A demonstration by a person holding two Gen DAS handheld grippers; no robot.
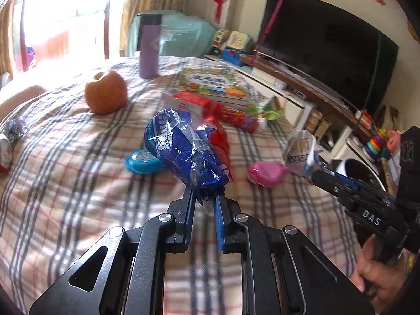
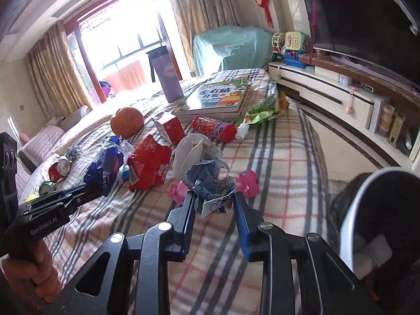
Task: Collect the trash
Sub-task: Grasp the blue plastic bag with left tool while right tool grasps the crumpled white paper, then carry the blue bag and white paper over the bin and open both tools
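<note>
At frame centre above the bed (image 2: pixel 275 157), each claw grips litter, blue wrapper (image 1: pixel 183 149) left, crumpled paper (image 2: pixel 212 181) right; next, transfer to bin (image 2: pixel 349 210) lower right.

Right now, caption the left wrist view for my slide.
Left gripper pinches a blue plastic wrapper above the plaid bedspread strewn with trash.

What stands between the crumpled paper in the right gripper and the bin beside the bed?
Nothing visible. The right gripper is shut on the crumpled paper, and the bin sits open-topped at the bed's edge, with only bare plaid blanket between them.
</note>
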